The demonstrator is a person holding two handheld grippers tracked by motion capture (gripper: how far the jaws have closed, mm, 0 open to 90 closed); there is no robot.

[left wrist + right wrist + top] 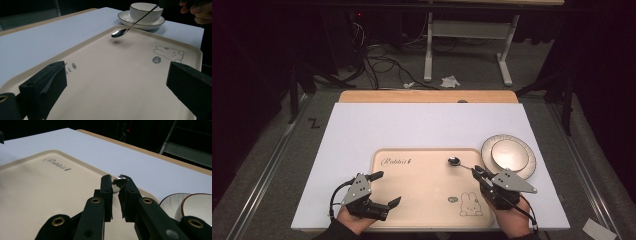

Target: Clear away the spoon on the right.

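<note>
Beside tray [422,200], bowl [509,153] (on saucer [528,170]).

Two black jaws stand wide apart over a beige plastic tray [120,82] printed with a rabbit drawing. A shiny metal spoon [120,32] hangs above the tray's far edge, casting a shadow. Behind it, a white ribbed cup [145,12] sits on a white saucer [125,18]

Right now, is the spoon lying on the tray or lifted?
Lifted: the right gripper holds the spoon above the tray, shadow beneath.
</note>
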